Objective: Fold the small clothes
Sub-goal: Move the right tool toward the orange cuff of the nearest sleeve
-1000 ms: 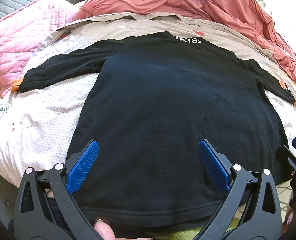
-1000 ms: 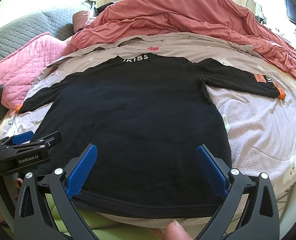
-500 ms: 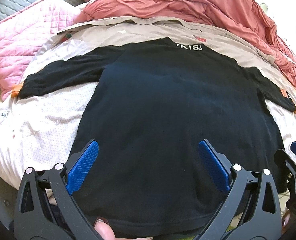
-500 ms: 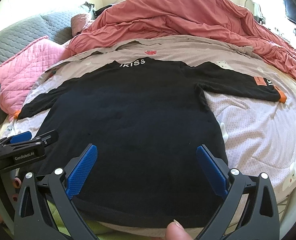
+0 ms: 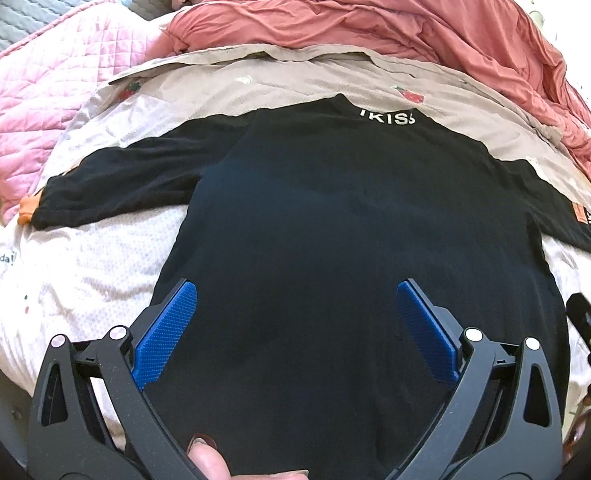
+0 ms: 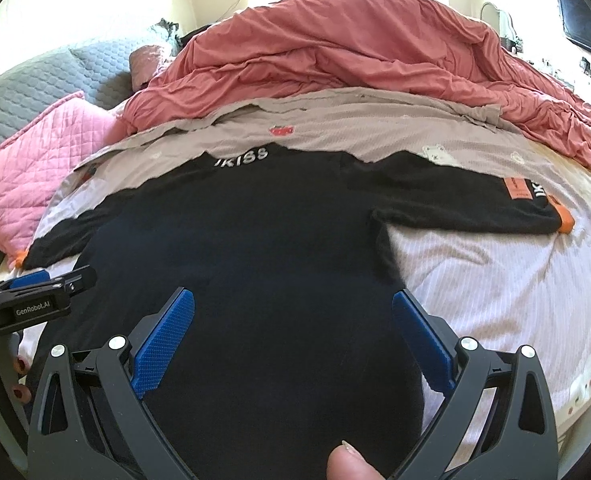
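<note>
Closest, left gripper (image 5: pixel 295 334) spread wide, blue pads (image 5: pixel 163 336) apart, grasping nothing, low over the hem part of the black shirt (image 5: pixel 335 240). Right gripper (image 6: pixel 293 340) equally released, above the same lower part, nearer to the right side. Shirt lying flat on the pale sheet (image 6: pixel 495 280), both sleeves stretched out, orange cuff (image 6: pixel 563 218) at the right end. Collar with white letters (image 6: pixel 241 157) further. Behind, pink quilt (image 5: pixel 55 80) at left, red blanket (image 6: pixel 335 48) heaped.
</note>
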`<state>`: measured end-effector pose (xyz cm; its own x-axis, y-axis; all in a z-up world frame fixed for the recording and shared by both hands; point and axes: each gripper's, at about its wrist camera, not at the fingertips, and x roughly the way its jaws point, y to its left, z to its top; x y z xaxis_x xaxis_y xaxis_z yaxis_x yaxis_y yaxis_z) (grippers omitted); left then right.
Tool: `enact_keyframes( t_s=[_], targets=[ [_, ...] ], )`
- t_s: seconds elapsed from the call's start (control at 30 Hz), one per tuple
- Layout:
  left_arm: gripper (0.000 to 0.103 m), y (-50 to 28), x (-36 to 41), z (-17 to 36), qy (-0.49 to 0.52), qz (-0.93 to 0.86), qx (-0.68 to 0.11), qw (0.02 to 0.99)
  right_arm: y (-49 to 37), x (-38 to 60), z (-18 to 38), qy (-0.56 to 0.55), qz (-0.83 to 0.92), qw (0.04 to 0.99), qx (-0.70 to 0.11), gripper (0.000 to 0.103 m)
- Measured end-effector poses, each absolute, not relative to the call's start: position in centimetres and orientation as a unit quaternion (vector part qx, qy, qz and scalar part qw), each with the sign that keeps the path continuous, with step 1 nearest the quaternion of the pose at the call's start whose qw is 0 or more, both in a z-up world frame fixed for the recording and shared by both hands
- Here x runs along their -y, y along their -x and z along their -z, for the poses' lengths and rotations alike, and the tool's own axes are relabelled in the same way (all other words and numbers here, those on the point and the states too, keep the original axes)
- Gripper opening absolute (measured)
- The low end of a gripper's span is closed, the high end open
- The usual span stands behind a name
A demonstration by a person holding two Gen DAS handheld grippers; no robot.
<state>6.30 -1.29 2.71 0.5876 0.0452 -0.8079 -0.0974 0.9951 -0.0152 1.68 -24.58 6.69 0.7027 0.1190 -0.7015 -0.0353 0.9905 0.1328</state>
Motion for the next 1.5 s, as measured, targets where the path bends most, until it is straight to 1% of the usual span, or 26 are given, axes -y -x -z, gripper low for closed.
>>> enact_keyframes(
  t_s=[0.17, 0.6, 0.8, 0.97, 1.27, 1.5],
  targets=[
    [0.094, -8.0, 1.6, -2.9, 0.029, -0.044, -0.454, 0.889, -3.5, 26.2, -7.0, -0.065, -0.032, 0.925, -0.372, 0.099],
    [0.094, -11.9, 2.7, -2.3, 0.022, -0.052, -0.466, 0.883, -7.5, 30.0, -5.9, -0.084, -0.008, 0.921, -0.38, 0.099],
    [0.094, -14.6, 3.9, -2.1, 0.026, -0.044, -0.476, 0.878, -8.7, 32.7, -6.1, -0.1, 0.017, 0.925, -0.367, 0.099],
    [0.094, -16.8, 5.3, -2.0, 0.021, -0.039, -0.471, 0.881, -9.7, 36.0, -6.0, -0.109, 0.058, 0.922, -0.367, 0.099],
    [0.094, -20.3, 6.8, -0.4, 0.003, -0.029, -0.477, 0.878, -10.4, 43.1, -5.4, -0.129, 0.145, 0.909, -0.368, 0.099],
    [0.094, -21.0, 7.8, 1.1, 0.009, 0.004, -0.472, 0.881, -9.9, 49.1, -4.5, -0.141, 0.214, 0.894, -0.368, 0.099]
  ],
)
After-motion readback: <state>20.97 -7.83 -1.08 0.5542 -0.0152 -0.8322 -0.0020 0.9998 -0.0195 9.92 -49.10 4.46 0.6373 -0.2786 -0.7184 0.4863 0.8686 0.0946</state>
